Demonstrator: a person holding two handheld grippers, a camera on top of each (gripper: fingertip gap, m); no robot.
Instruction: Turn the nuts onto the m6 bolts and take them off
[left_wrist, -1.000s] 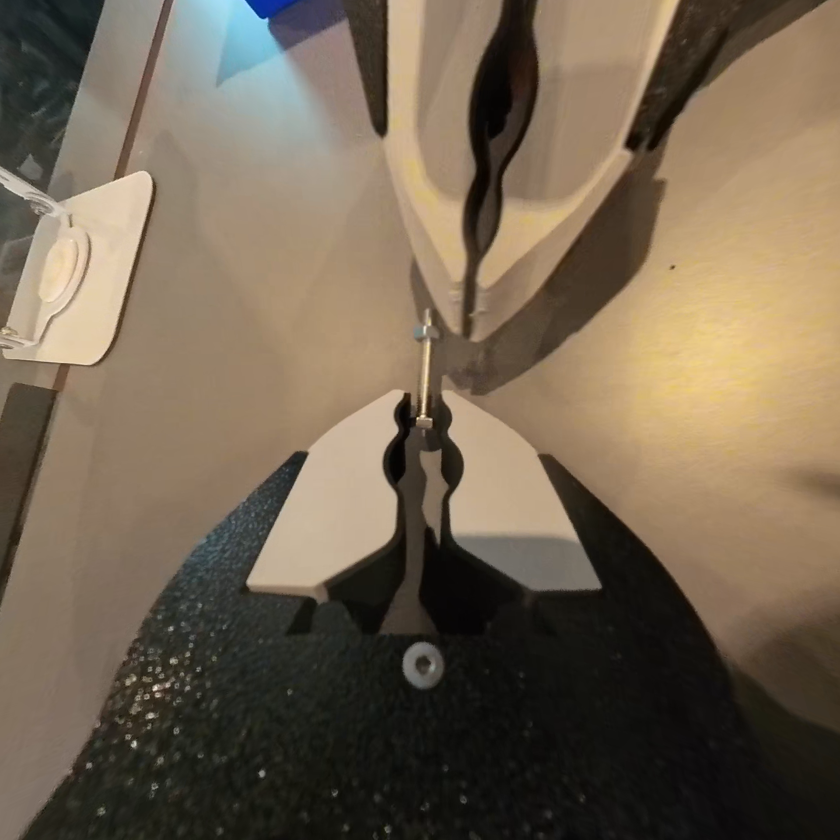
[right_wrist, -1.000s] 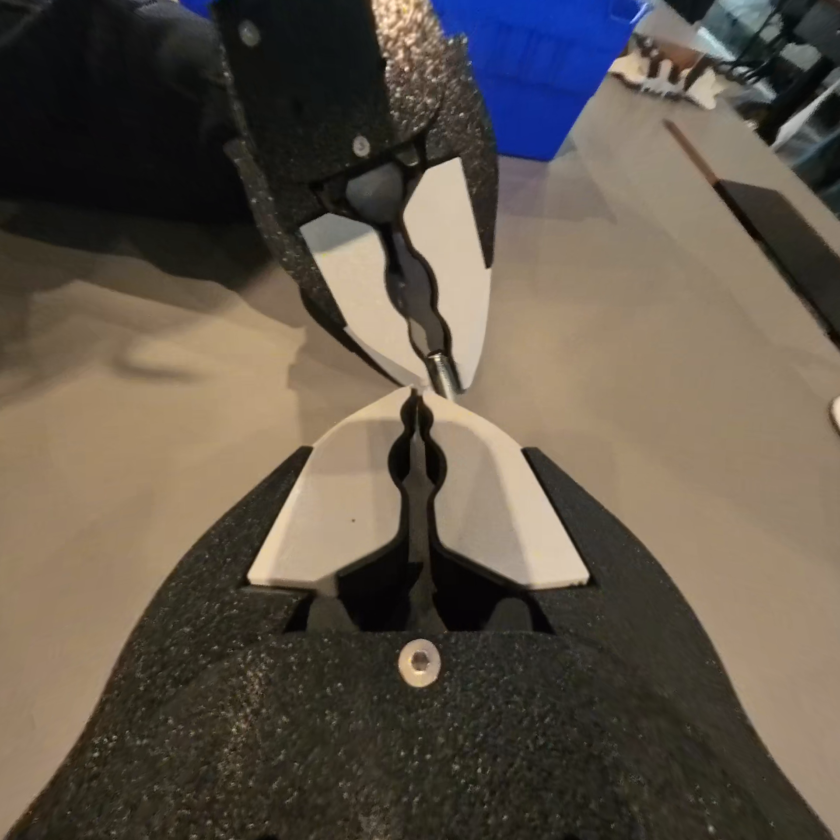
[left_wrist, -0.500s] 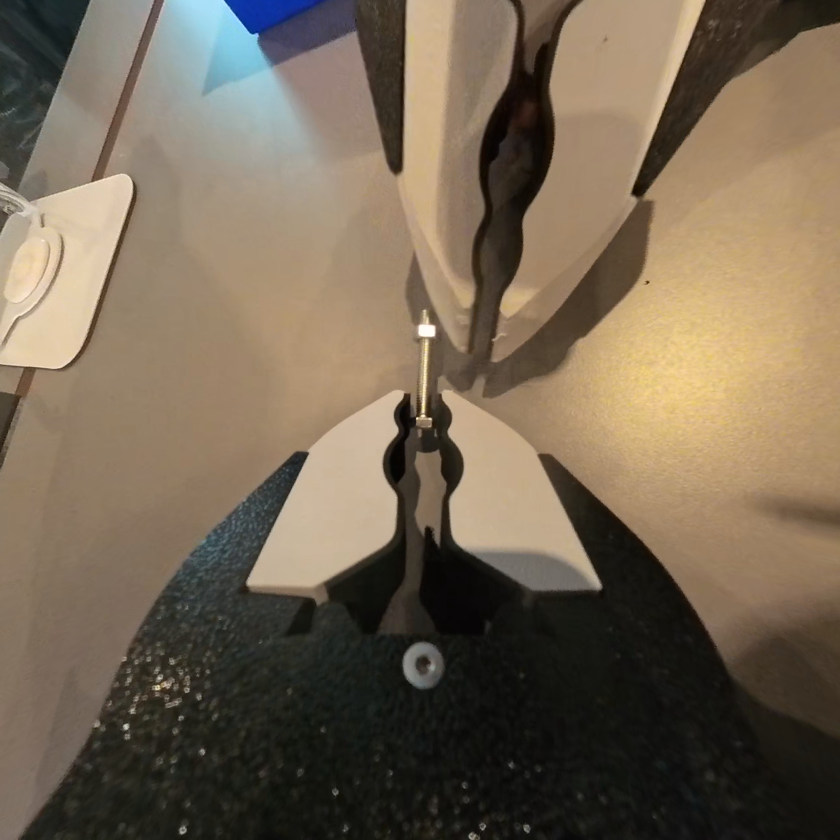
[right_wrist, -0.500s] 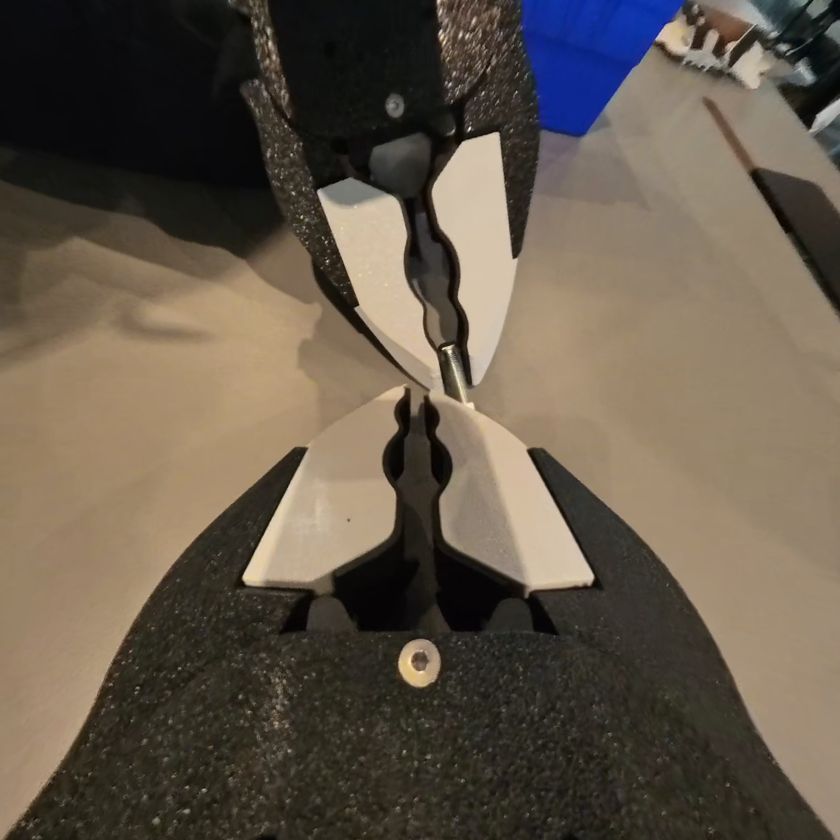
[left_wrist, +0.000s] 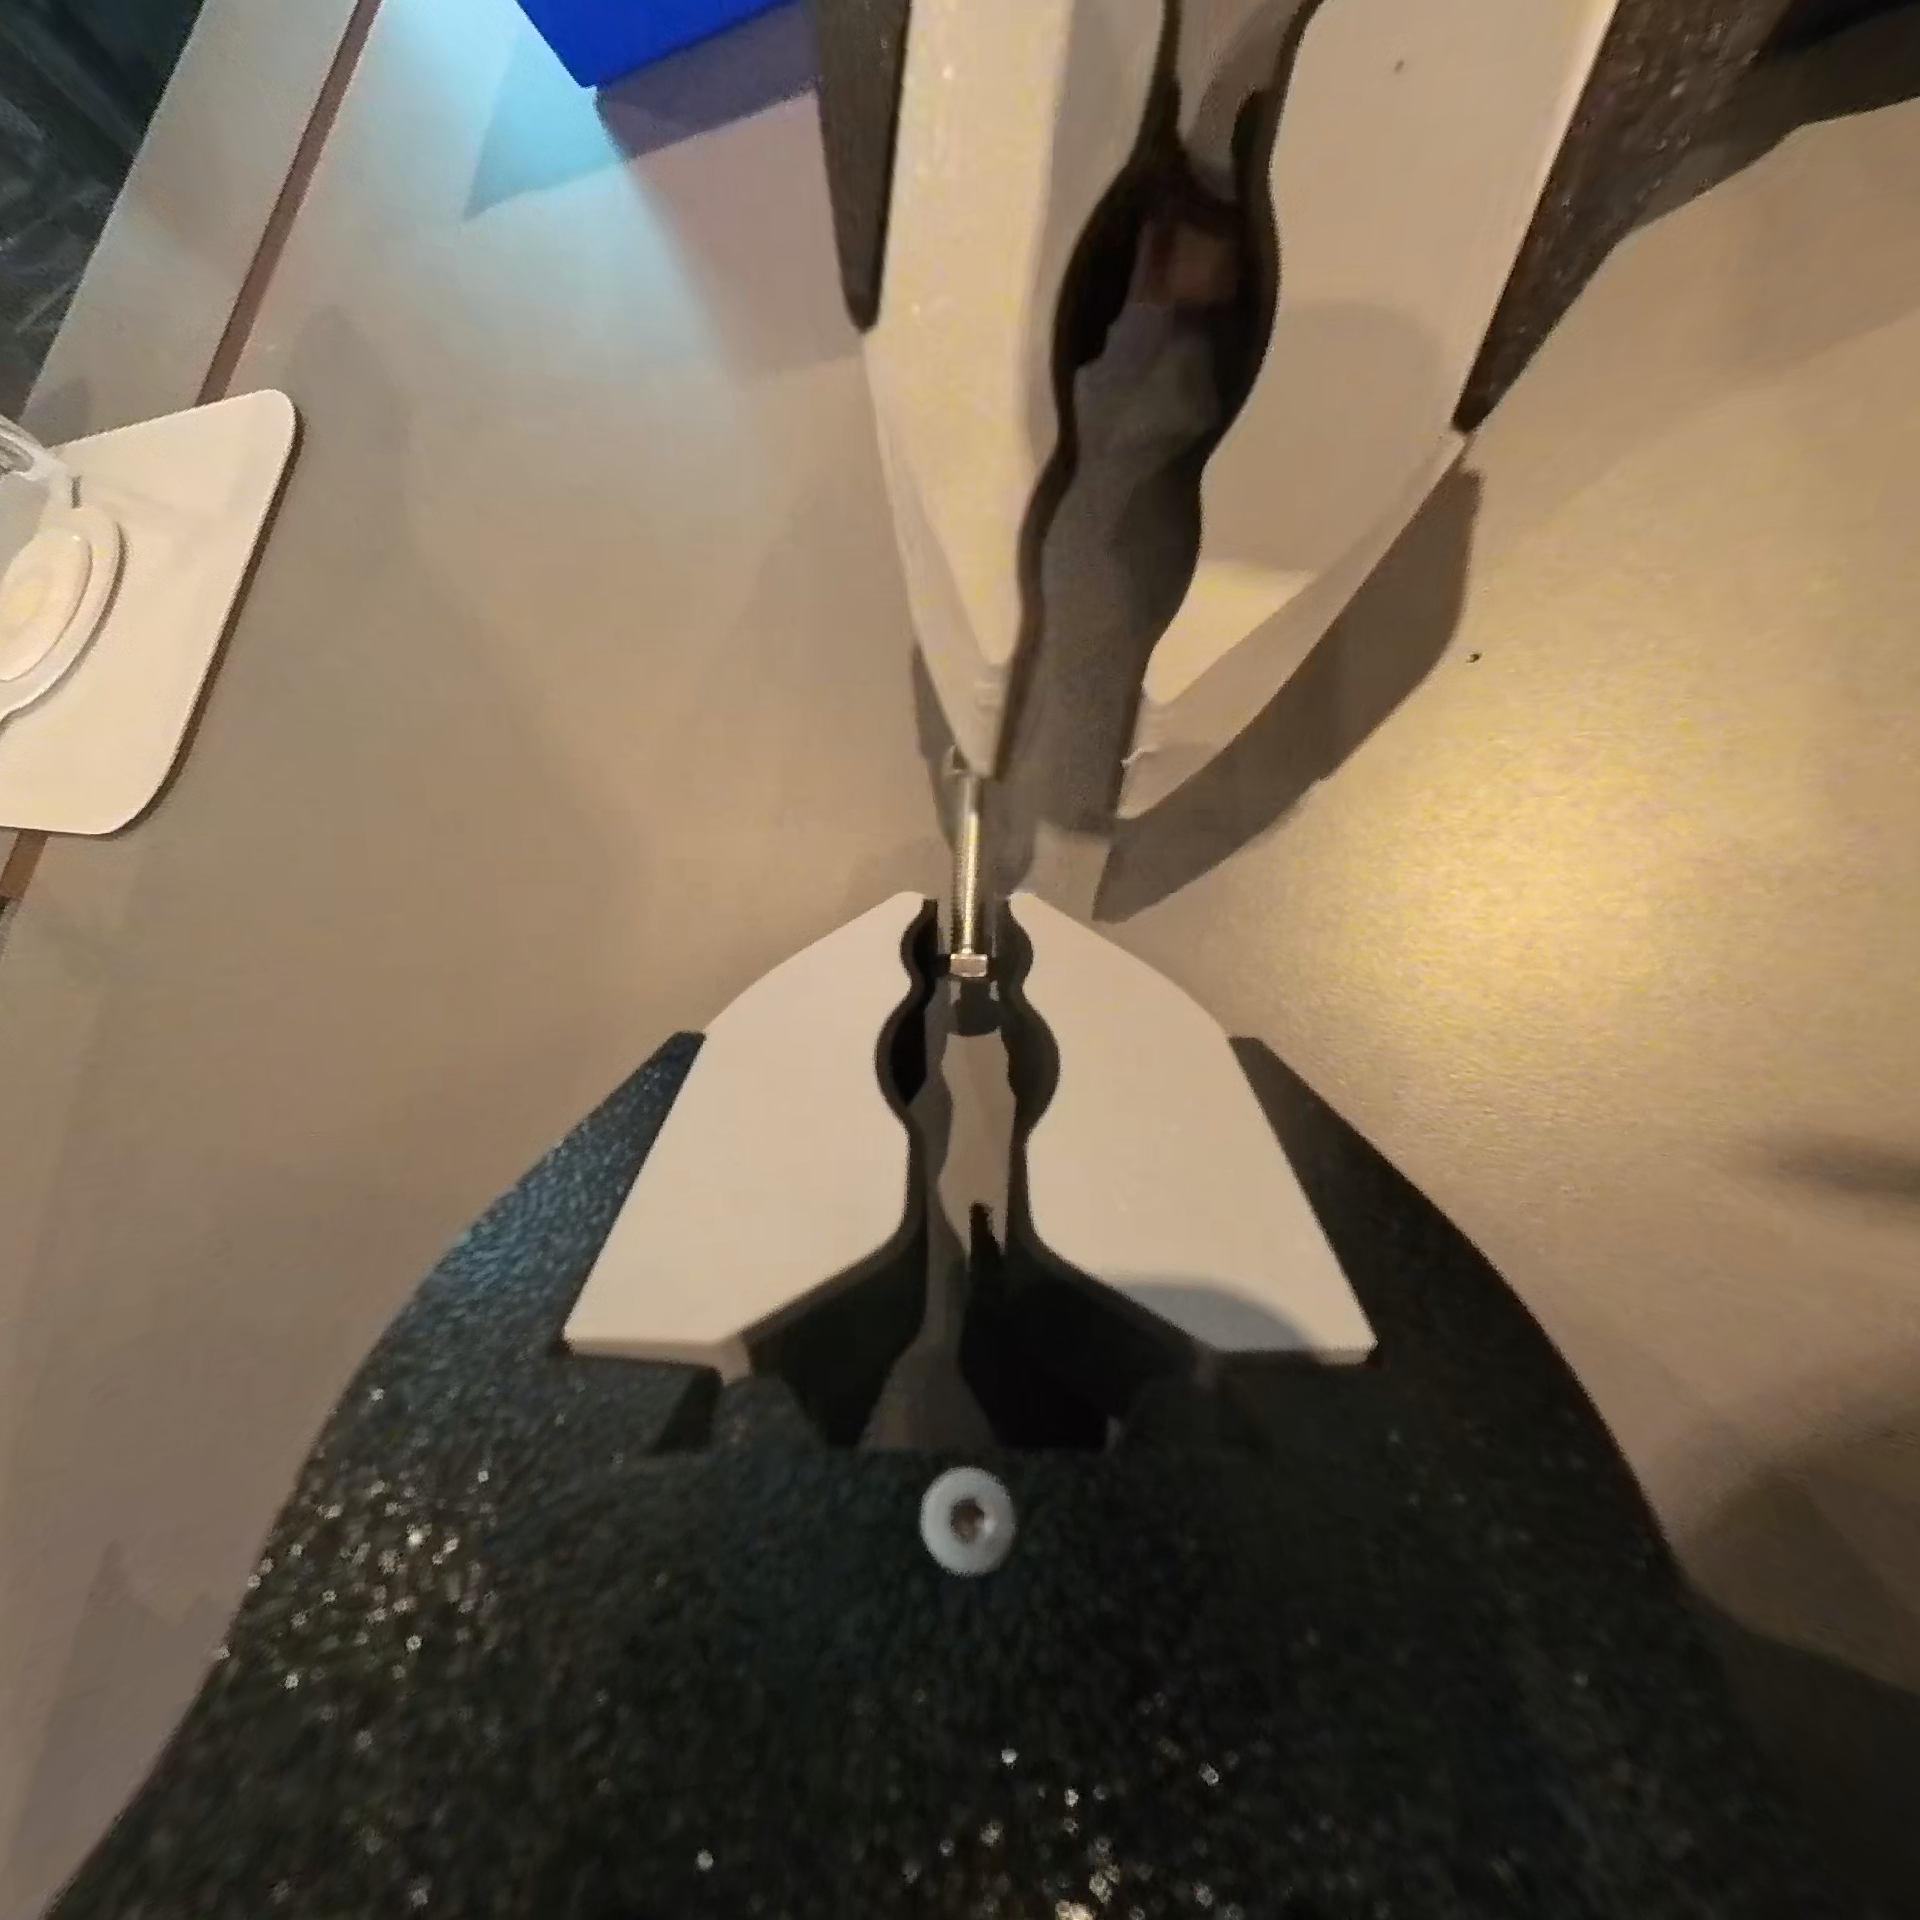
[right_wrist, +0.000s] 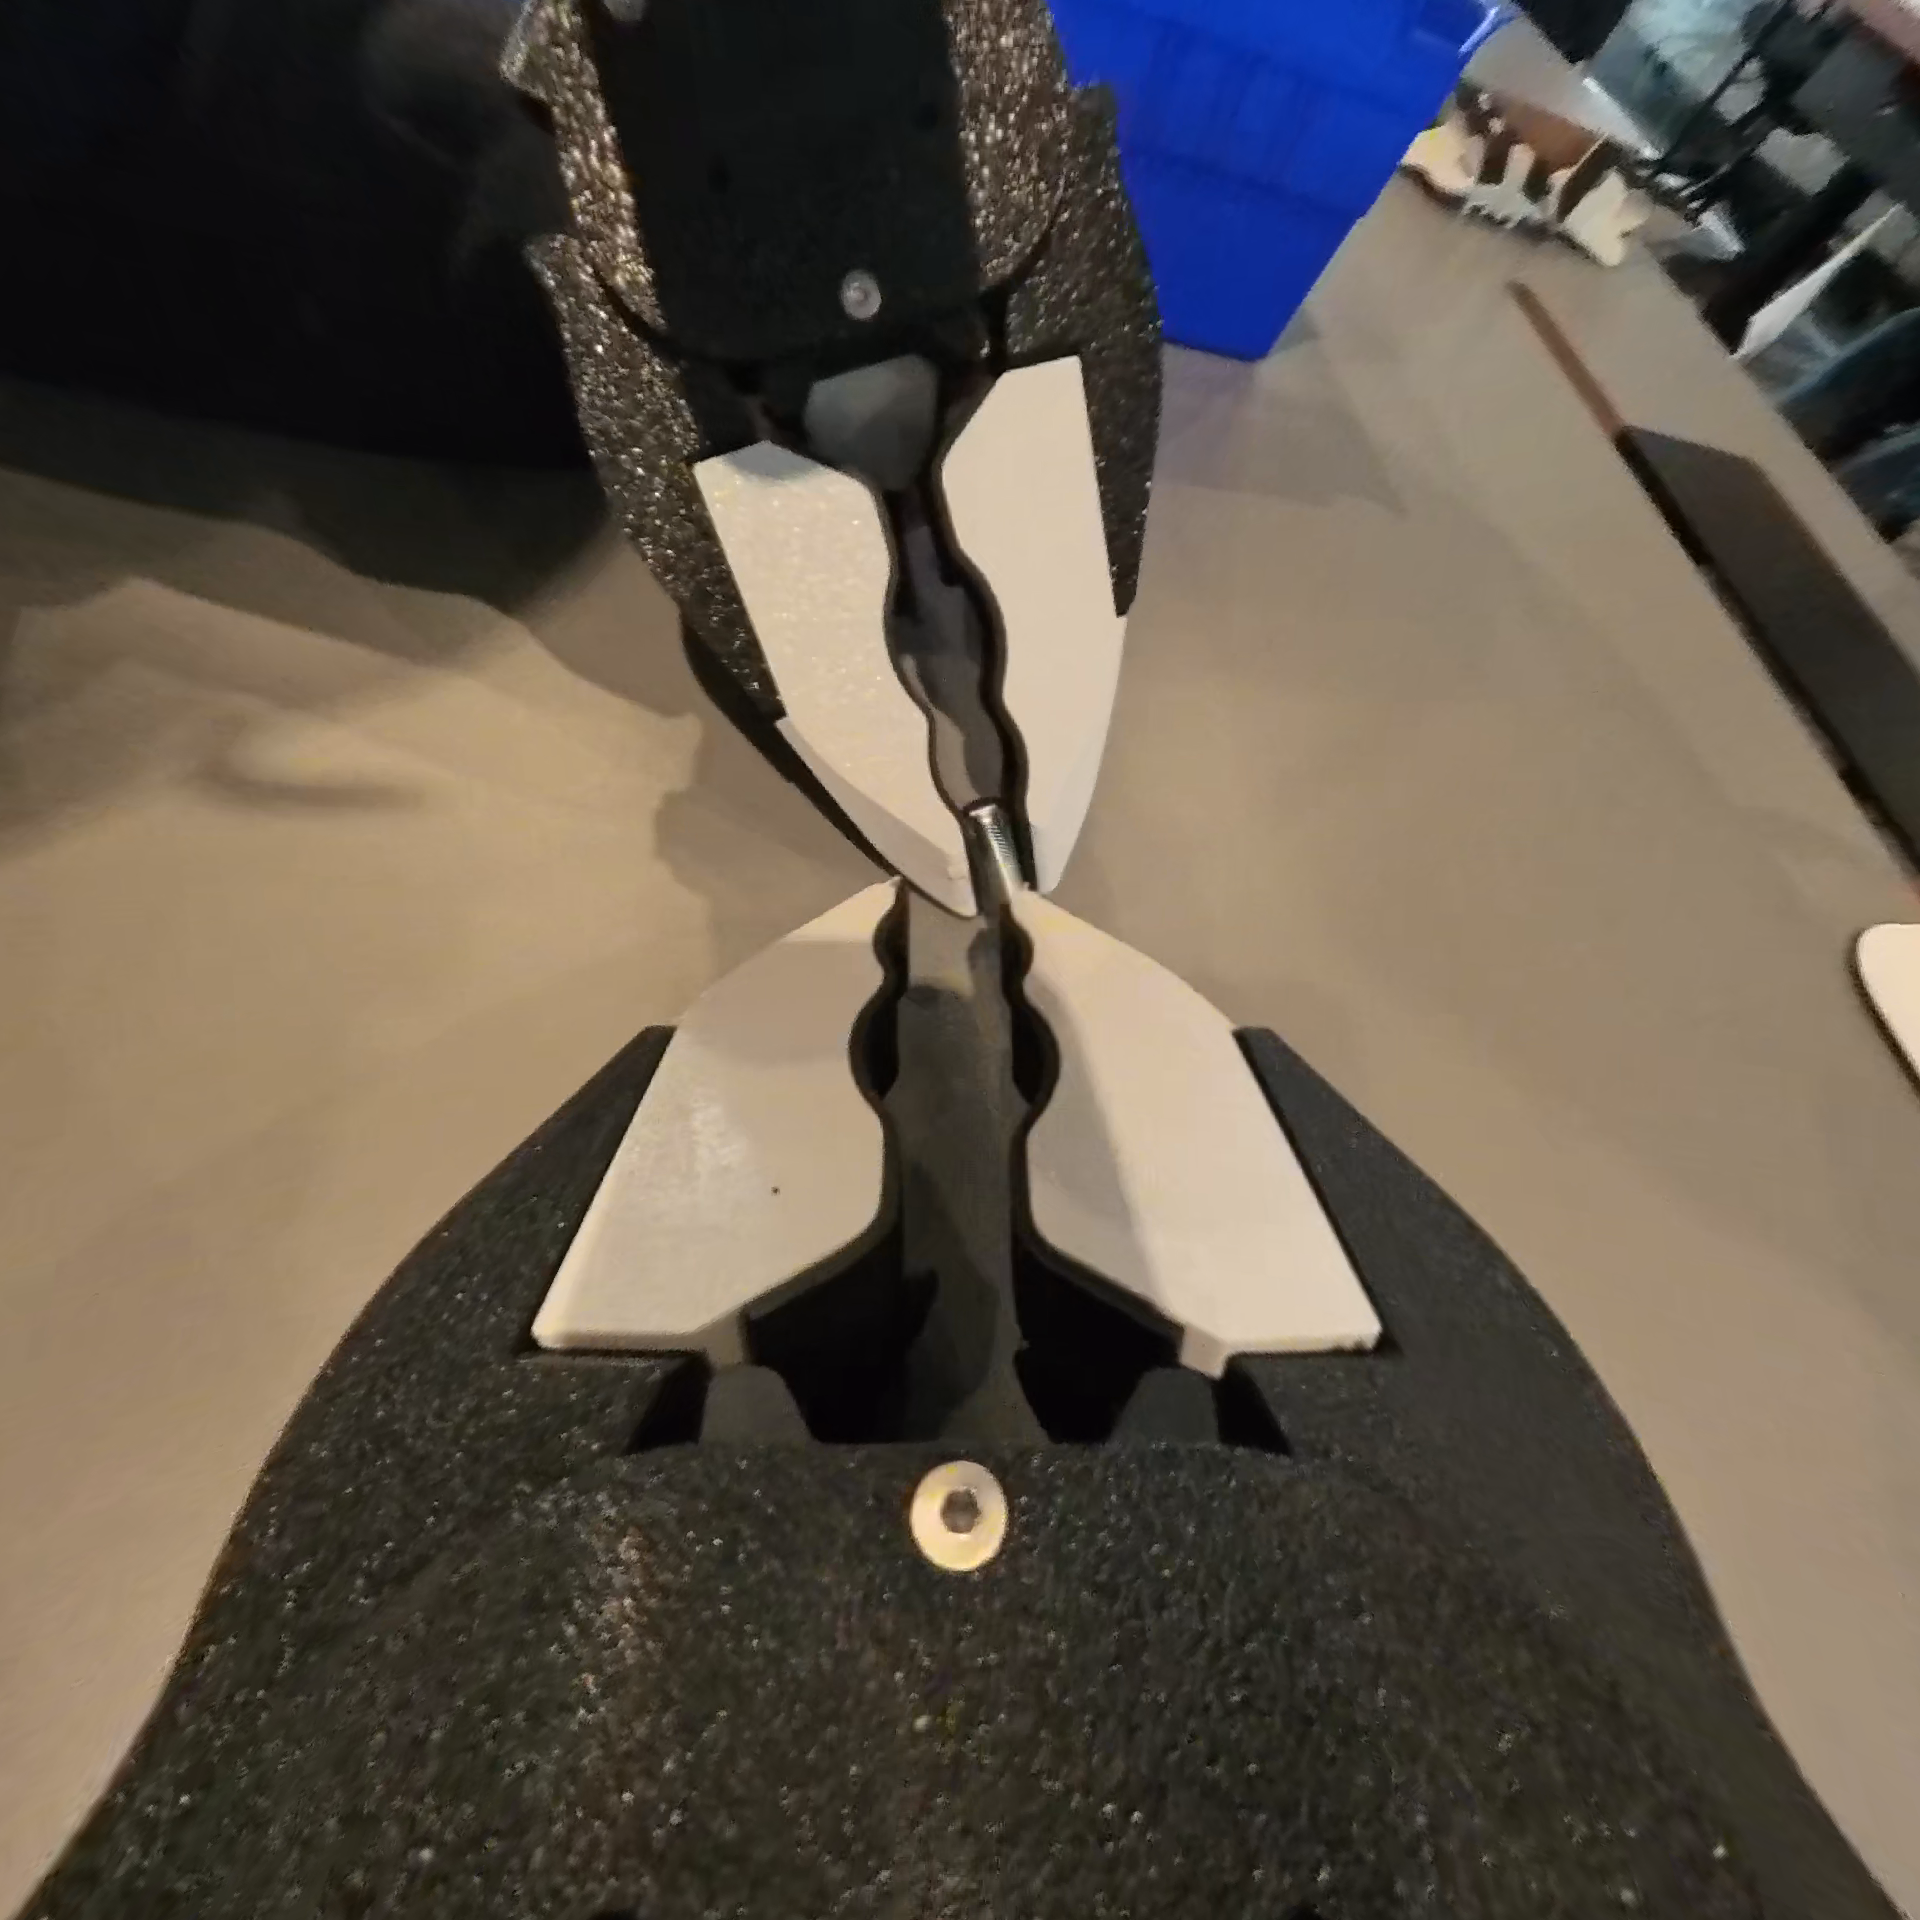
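My left gripper is shut on the head end of a thin steel bolt and holds it above the grey table. The bolt points away towards my right gripper, which comes in from the top of the left wrist view with its jaws apart. A small nut sits at the bolt's far end, half hidden behind one right fingertip. In the right wrist view my right gripper is open. The bolt runs from the left gripper into the gap between its tips.
A blue bin stands at the far side of the table. A white pad with a clear plastic piece lies at the table's left edge. A dark strip runs along the right. A dark sleeve is behind the left gripper. My two grippers' fingertips are within a few centimetres of each other.
My right gripper was shut beside the bolt's end; it has opened and moved in over the nut end. The left gripper keeps its hold on the bolt.
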